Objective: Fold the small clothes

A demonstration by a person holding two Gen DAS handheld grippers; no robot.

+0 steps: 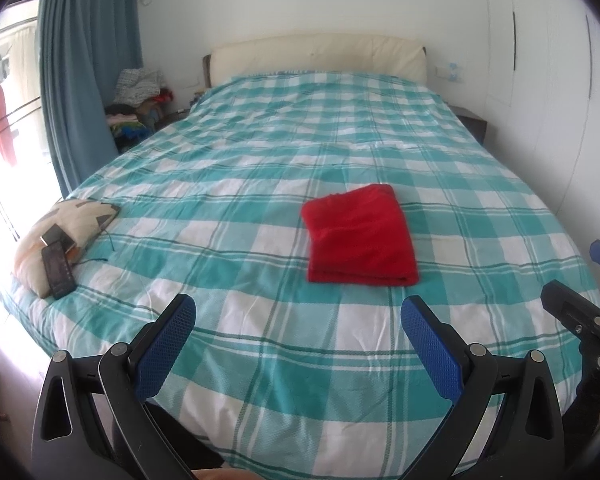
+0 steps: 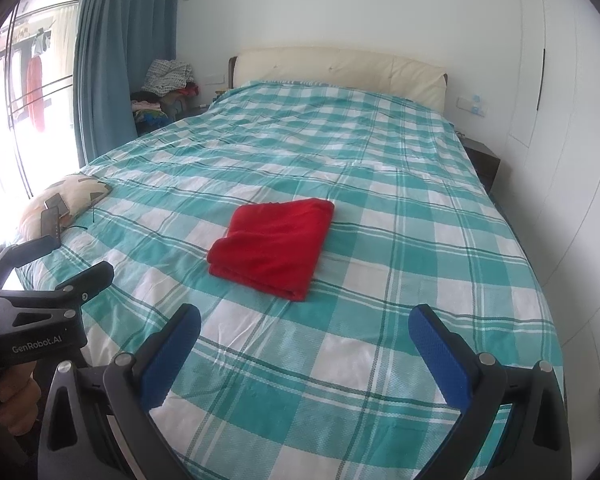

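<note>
A red garment (image 1: 360,236) (image 2: 274,246) lies folded into a neat rectangle on the teal-and-white checked bedspread (image 1: 260,340) (image 2: 300,380), in the middle of the bed. My left gripper (image 1: 298,312) hovers open over the bed's near edge, well short of the garment, with nothing between its blue pads. My right gripper (image 2: 304,322) is open too, held back from the garment's near right side. Each gripper's black body shows at the edge of the other's view.
A patterned cushion (image 1: 56,236) (image 2: 64,200) with a phone and a remote on it sits at the bed's left edge. A cream headboard (image 1: 320,54), a clothes pile (image 1: 140,100) by the blue curtain and a dark nightstand (image 2: 482,160) ring the bed. White wardrobe doors stand right.
</note>
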